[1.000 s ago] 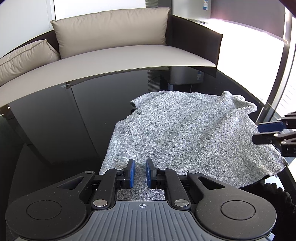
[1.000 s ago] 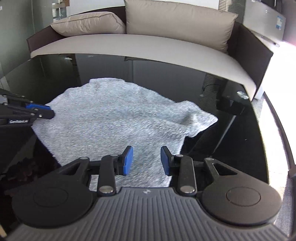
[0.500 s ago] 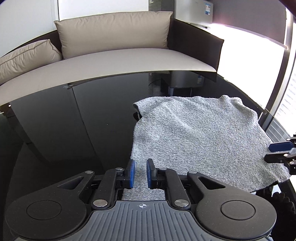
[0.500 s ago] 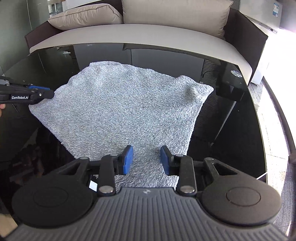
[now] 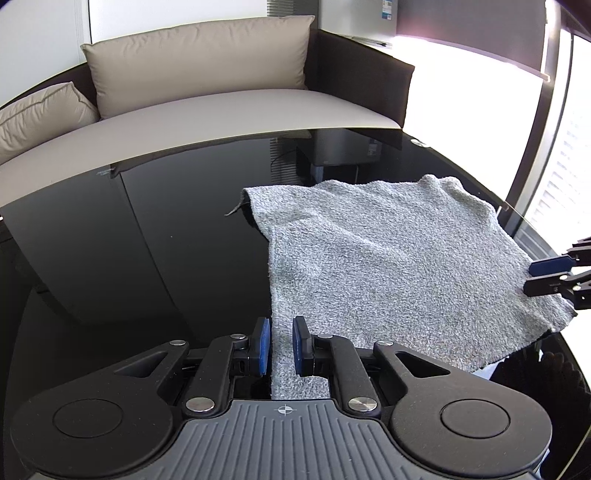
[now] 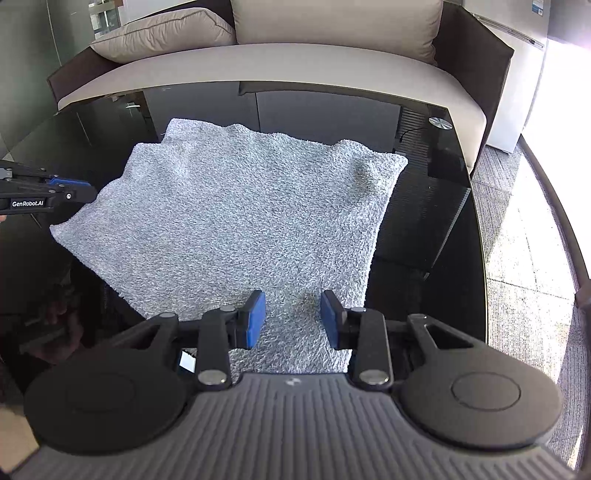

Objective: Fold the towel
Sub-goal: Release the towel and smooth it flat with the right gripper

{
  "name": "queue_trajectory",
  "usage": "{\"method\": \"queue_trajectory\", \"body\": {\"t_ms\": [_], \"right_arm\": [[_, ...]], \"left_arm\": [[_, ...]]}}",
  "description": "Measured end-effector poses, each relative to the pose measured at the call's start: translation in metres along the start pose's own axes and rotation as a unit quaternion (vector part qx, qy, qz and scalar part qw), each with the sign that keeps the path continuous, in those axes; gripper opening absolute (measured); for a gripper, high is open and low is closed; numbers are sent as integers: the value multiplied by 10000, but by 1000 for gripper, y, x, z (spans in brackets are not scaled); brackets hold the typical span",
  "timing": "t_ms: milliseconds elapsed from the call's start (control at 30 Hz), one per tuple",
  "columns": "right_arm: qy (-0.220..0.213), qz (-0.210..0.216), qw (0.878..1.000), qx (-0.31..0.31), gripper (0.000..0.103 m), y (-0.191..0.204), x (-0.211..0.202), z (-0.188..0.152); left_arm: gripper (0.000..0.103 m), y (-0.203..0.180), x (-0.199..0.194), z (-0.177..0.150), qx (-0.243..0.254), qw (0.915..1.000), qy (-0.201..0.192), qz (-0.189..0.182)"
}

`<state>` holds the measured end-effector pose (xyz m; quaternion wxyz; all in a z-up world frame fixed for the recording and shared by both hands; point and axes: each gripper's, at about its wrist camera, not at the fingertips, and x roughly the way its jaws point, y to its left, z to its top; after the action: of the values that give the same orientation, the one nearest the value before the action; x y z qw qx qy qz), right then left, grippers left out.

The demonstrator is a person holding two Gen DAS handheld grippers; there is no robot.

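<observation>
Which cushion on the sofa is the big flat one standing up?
The wide back cushion stands upright; the puffy cushion beside it lies slumped at the sofa's end.

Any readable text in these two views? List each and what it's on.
"GenRobot.AI": white lettering on the side of the left gripper, seen in the right wrist view.
Blue and white sticker on the pale appliance behind the sofa: too small to read in either view.
Nothing readable on the towel, table or sofa.
</observation>
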<state>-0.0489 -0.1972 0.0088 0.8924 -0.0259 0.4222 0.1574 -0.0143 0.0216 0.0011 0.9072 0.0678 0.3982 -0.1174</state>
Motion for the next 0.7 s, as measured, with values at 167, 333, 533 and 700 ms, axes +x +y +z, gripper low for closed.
{"method": "queue_trajectory", "body": {"t_ms": [167,333,533,700], "right_arm": [[-67,-159,9998,84,37,0,2,-1],[-124,-279,9995,31,47,6,7,-1],[-144,-397,9991,49,51,6,8,-2],[-173,-401,9990,85,51,4,7,-5]], "left_arm": [[12,-3,-1,-6,22,10000,12,88],[12,-10,-8,-15,72,9998,17,174],[12,-24,-15,-22,142,9993,-38,354],[12,-28,-17,-26,125,9989,-99,447]]}}
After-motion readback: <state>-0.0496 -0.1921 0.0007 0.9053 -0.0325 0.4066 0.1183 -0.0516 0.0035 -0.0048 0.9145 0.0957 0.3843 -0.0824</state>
